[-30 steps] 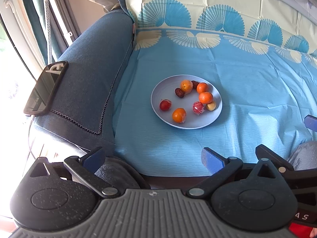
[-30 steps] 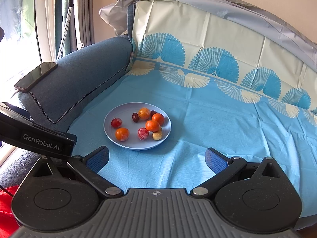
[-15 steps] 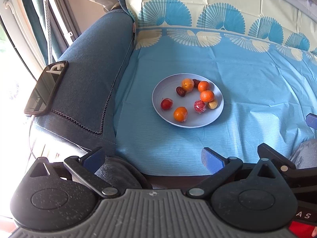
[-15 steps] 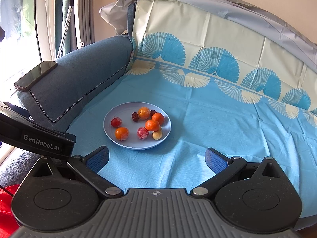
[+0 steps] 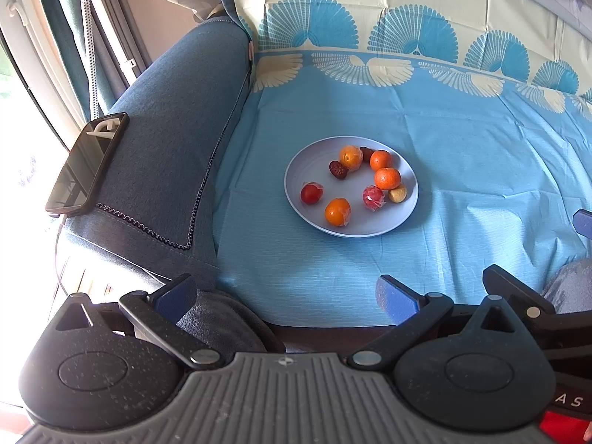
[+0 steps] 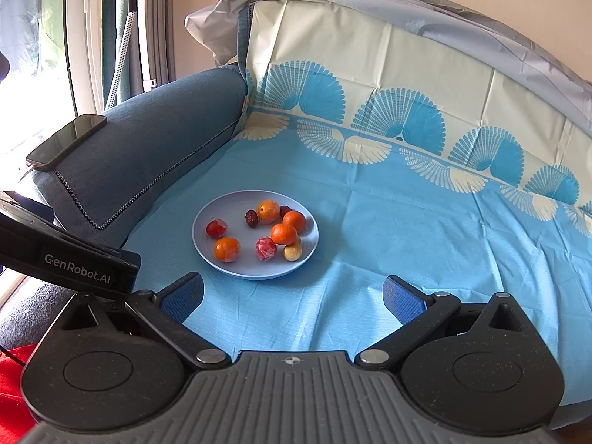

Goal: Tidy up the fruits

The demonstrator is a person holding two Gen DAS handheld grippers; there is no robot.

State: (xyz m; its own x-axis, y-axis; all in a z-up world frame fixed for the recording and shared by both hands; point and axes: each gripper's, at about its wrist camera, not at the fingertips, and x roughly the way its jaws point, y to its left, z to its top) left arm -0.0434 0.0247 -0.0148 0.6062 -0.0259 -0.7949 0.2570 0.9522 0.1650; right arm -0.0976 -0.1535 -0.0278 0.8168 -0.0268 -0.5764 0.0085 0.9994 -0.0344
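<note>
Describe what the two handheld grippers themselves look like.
Both match: the left gripper and right gripper have black linkage arms with silver pivot pins, blue textured pads, round black housings and a ribbed grey base. The left one's side reads "GenRobot.AI" in white.

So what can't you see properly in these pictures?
- Dark fruit behind the oranges: mostly hidden in both views, kind unclear.
- Wrapped red fruits: too small and covered to name.
- Phone screen: only reflections show.
- Right gripper in the left wrist view: cut off by the edge.
</note>
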